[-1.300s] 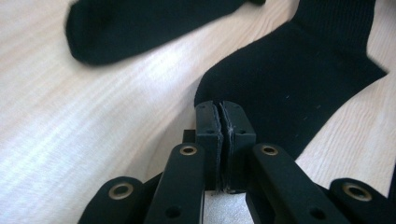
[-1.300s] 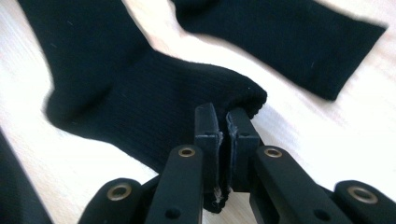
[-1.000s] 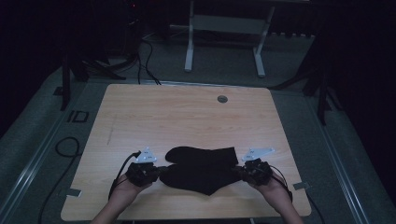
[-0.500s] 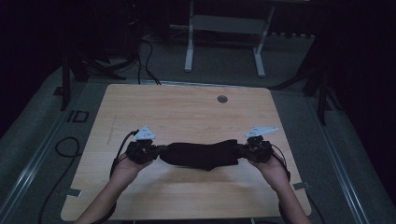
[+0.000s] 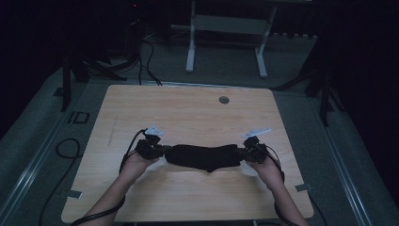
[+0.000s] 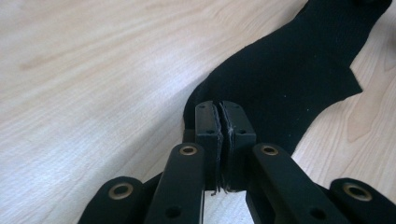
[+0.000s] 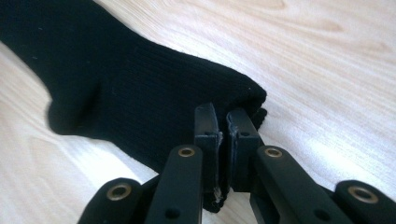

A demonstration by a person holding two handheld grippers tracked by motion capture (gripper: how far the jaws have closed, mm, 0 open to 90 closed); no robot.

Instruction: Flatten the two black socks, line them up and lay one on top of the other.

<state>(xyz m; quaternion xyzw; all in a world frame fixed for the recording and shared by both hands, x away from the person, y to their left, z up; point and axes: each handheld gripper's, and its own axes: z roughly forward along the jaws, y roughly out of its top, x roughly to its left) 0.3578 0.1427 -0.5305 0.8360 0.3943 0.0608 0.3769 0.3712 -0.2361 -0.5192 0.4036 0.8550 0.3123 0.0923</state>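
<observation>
My left gripper (image 5: 157, 149) is clamped on one end of a black knitted cloth (image 5: 203, 157). In the left gripper view the two jaws of this gripper (image 6: 223, 122) stand pressed together, with a thin edge of the cloth (image 6: 289, 79) pinched in the seam between them; the rest of the cloth runs away from the jaws toward the upper right of that view.

My right gripper (image 5: 245, 153) is clamped on the opposite end of the same cloth. In the right gripper view its jaws (image 7: 224, 128) are nearly together, with the ribbed end of the cloth (image 7: 116, 93) caught between them; the cloth spreads toward the upper left of that view.

Position of the cloth: in the high view it spans the gap between the two grippers as a dark, elongated band, with a small bulge on its near edge. It is located over the near half of the desk (image 5: 188, 113), roughly centred from left to right. Whether the middle of the band rests on the desk surface or is held just above it, I cannot tell.

My left hand (image 5: 136, 165) and right hand (image 5: 267, 169) hold the grippers from the near side, forearms entering from the bottom edge. A cable (image 5: 129, 149) loops off the left gripper. A small round grommet (image 5: 224, 100) sits in the desk near its far edge, well apart from the cloth
</observation>
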